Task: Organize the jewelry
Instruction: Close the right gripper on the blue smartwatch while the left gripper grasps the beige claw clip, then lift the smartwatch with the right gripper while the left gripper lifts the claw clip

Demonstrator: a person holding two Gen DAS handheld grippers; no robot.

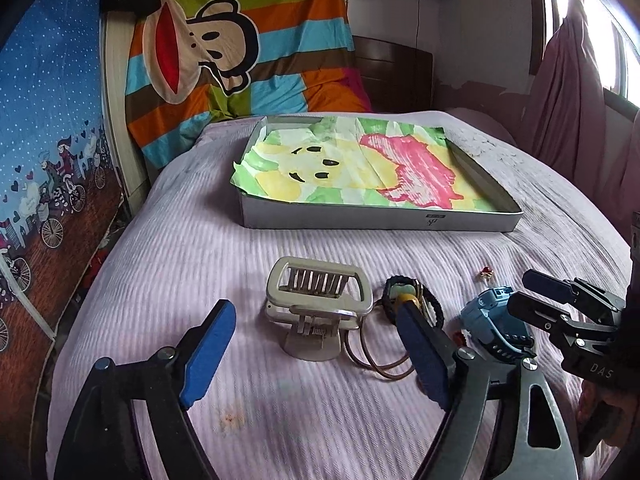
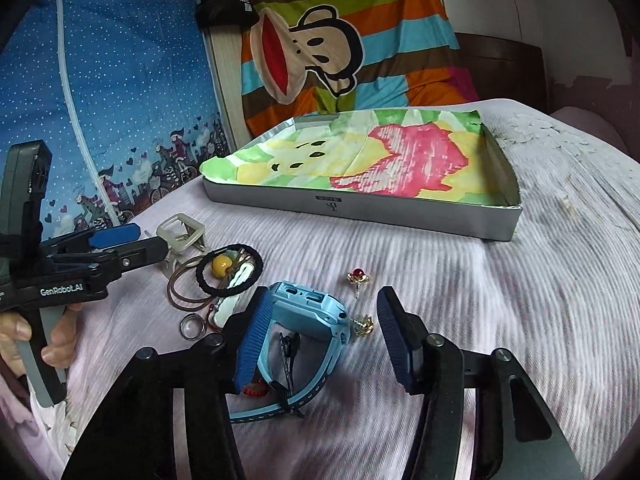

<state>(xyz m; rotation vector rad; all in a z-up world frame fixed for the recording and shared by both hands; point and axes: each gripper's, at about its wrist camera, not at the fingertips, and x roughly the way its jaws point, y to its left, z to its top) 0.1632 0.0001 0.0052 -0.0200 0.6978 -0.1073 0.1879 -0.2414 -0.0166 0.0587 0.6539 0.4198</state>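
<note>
Bedspread [image 1: 200, 264], lilac, ribbed: bears all items.

Tray [image 1: 380, 220], metal, paper-lined: far side, apart from the jewellery.

Hair claw clip [image 1: 316, 312], beige: between the left gripper's [image 1: 316, 352] widely parted fingers, untouched.

Blue smartwatch [image 2: 308, 312]: between the right gripper's [image 2: 320, 336] half-parted fingers; left pad at the case, right pad clear.

Right wrist view only: ring [image 2: 190, 326], second gold earring [image 2: 364, 324], red-stone earring [image 2: 357, 276] detail, hair ties with beads [image 2: 228, 268] in full.

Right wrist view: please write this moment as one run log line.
right tongs: open around blue watch, no grip | left tongs: open over hair clip | tray: holds only drawing
</note>
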